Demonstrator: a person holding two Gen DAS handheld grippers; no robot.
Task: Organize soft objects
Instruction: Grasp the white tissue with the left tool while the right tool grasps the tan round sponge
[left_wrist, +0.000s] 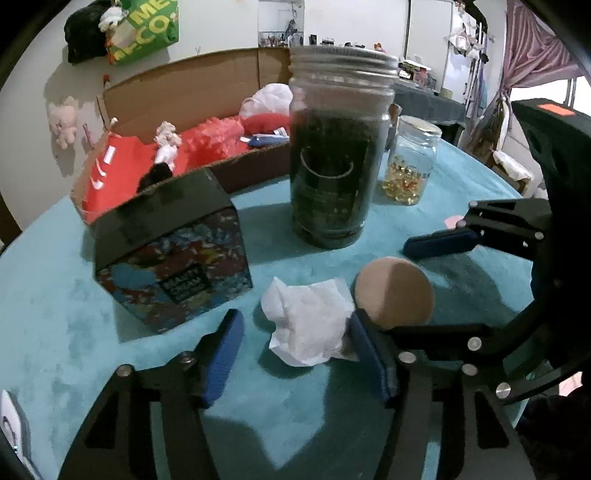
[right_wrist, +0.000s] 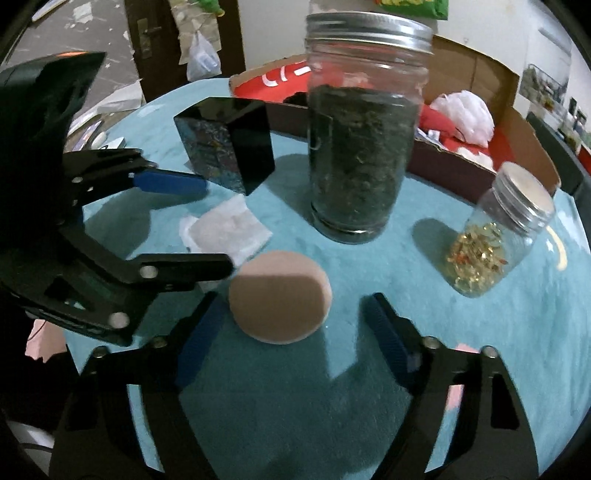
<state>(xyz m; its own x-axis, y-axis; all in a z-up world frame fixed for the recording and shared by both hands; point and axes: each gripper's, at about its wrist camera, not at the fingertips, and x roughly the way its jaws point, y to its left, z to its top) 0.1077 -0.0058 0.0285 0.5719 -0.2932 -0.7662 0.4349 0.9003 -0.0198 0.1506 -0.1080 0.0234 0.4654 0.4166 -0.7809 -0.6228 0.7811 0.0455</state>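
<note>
A: Left gripper (left_wrist: 295, 354) straddles the crumpled white tissue (left_wrist: 308, 323), fingers apart, right pad touching. Close gently.

B: Right gripper (right_wrist: 291, 332), jaws apart, has the round beige sponge puff (right_wrist: 279, 297) at eleven o'clock; centre first.

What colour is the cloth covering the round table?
The table cloth is teal, a blue-green; the right wrist view shows it best.

Jars with metal screw lids: two — one tall jar of dark dried leaves (left_wrist: 334, 162), one small jar of golden capsules (left_wrist: 408, 168). Round tan sponge puff (right_wrist: 279, 297): one. Crumpled white tissue (left_wrist: 308, 325): one. Patterned black-topped box (left_wrist: 171, 254): one. Open cardboard box (left_wrist: 192, 83): one. Teal tablecloth (left_wrist: 59, 295): one.
</note>
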